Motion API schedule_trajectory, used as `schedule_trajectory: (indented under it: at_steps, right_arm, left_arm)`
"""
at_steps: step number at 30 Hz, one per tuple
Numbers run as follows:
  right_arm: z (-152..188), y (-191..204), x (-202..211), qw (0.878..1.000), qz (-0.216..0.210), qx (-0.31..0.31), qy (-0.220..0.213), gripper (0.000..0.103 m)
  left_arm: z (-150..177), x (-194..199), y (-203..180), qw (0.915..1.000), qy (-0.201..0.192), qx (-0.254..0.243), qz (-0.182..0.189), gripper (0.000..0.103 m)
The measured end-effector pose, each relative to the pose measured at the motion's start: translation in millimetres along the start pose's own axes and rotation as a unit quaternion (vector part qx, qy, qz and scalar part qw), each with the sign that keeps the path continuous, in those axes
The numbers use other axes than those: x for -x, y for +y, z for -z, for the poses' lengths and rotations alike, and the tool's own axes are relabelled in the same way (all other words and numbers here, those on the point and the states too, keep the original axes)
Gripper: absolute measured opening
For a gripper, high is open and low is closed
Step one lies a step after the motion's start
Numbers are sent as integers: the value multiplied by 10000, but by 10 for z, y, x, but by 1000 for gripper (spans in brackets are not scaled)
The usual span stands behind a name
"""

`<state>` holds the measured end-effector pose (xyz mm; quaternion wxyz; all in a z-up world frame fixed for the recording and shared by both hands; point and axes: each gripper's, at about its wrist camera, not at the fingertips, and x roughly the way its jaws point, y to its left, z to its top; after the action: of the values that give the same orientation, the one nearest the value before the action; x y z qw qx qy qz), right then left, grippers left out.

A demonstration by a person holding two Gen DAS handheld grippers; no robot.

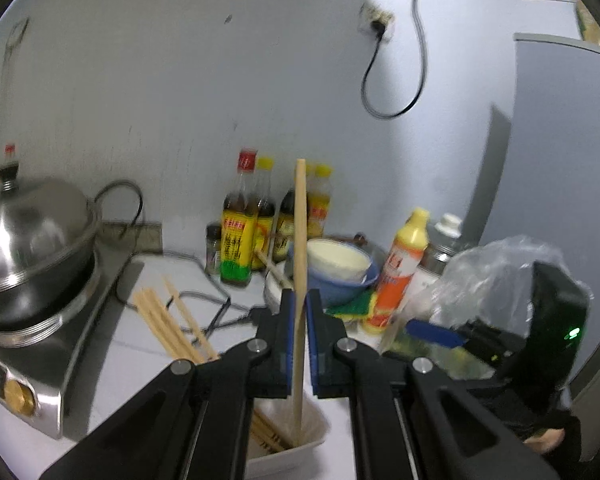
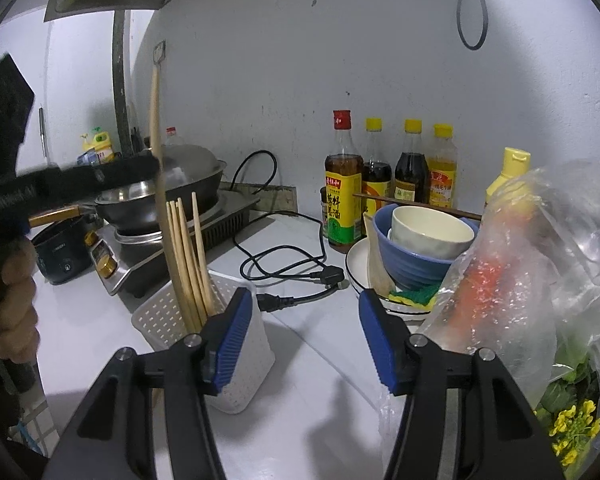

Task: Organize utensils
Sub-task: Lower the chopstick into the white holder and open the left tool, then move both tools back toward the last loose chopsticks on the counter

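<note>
My left gripper (image 1: pixel 300 312) is shut on a single wooden chopstick (image 1: pixel 300 240), held upright with its lower end inside the white perforated utensil holder (image 1: pixel 284 452). Several more chopsticks (image 1: pixel 172 320) lean out of the holder to the left. In the right wrist view the holder (image 2: pixel 160 316) stands on the white counter with several chopsticks (image 2: pixel 188 256) in it, and the left gripper holds its chopstick (image 2: pixel 155 120) above it. My right gripper (image 2: pixel 306 320) is open and empty, just right of the holder.
An induction cooker with a lidded steel wok (image 2: pixel 172 196) stands at the left. Sauce bottles (image 2: pixel 392 176) line the wall. Stacked bowls on a plate (image 2: pixel 420 240), a black power cord (image 2: pixel 284 268) and a plastic bag of greens (image 2: pixel 540 272) crowd the right.
</note>
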<state>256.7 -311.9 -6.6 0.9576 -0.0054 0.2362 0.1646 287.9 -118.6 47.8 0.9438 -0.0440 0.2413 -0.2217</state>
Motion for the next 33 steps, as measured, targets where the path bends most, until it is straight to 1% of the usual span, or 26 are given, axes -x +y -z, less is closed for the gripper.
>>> schedule_trajectory:
  at_steps: [5, 8, 9, 11, 12, 13, 17, 19, 22, 24, 28, 33]
  right_arm:
    - [11, 36, -107, 9999, -2, 37, 112, 53]
    - [4, 65, -175, 9999, -7, 56, 163, 53]
    - [1, 79, -200, 9998, -7, 60, 184, 53]
    - [-3, 101, -231, 9997, -8, 72, 214, 53]
    - [-6, 117, -251, 9997, -13, 82, 233, 53]
    - [-8, 138, -269, 9996, -16, 97, 252, 53]
    - [-22, 219, -321, 9994, -30, 144, 314, 53]
    - [-41, 255, -342, 9993, -67, 113, 361, 54]
    - [-77, 326, -332, 9992, -143, 72, 369, 60]
    - [-106, 393, -312, 9992, -199, 76, 344, 61]
    - [-148, 595, -254, 9989, -226, 231, 327, 61]
    - [-163, 864, -170, 9981, -282, 439, 322, 61]
  left_arm:
    - [199, -258, 205, 9982, 534, 81, -253, 5]
    - [281, -341, 301, 9959, 748, 105, -505, 5]
    - [294, -352, 329, 9954, 777, 109, -554, 8]
    - [309, -334, 385, 9949, 753, 81, -659, 25]
    - [315, -311, 406, 9951, 709, 66, -683, 40]
    - [317, -287, 427, 9953, 675, 58, -696, 47]
    - [315, -184, 492, 9956, 621, 15, -699, 48]
    - [318, -99, 547, 9958, 578, 81, -700, 48]
    - [303, 69, 653, 9961, 450, 214, -722, 49]
    - [309, 166, 716, 9958, 384, 284, -781, 51]
    - [378, 363, 848, 9950, 308, 443, -840, 52]
    - [526, 627, 1018, 9939, 262, 710, -806, 52]
